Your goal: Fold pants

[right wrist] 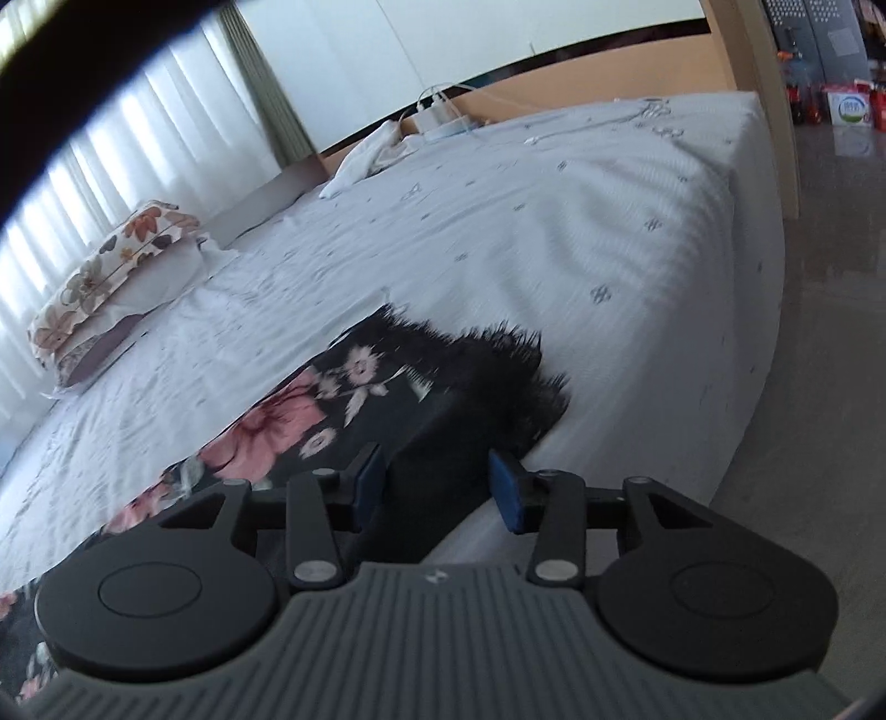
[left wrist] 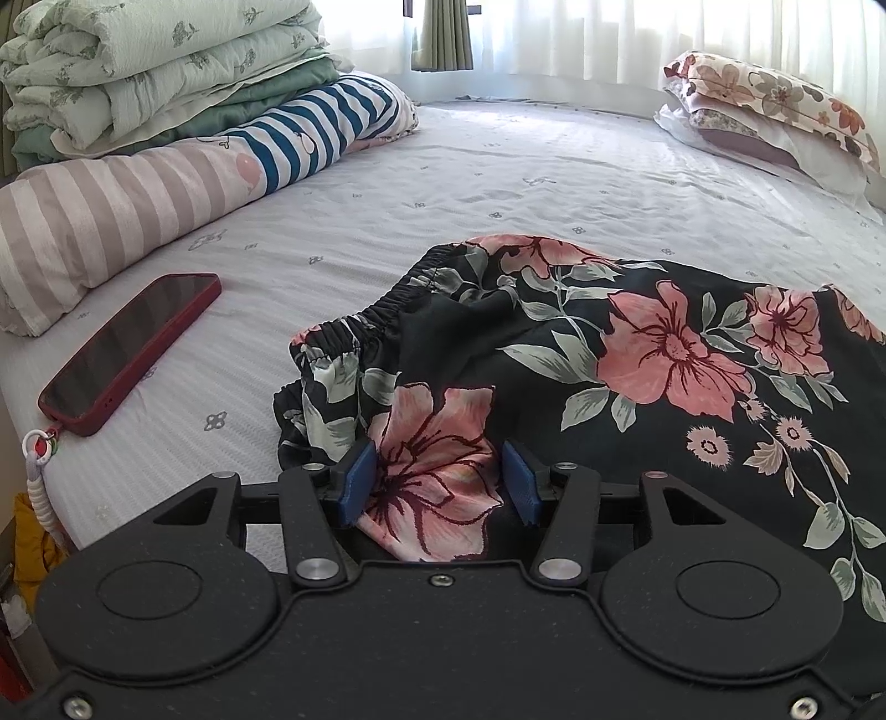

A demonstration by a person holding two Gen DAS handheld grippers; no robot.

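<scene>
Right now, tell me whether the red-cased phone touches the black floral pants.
Apart. The left wrist view shows bare white bedsheet between the red-cased phone and the black floral pants.

This is a bedroom in a home. A big bed (left wrist: pixel 498 183) with a white sheet fills the room, with flowery pillows (left wrist: pixel 775 111), folded blankets (left wrist: pixel 138 72) and thin white curtains (left wrist: pixel 581 39) at the window.

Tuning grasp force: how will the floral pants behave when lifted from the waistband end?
Likely floppy: the floral pants bunch in soft folds between the left gripper pads. Probably light and thin, lying nearly flat on the bed. The sheen hints at slippery fabric.
</scene>
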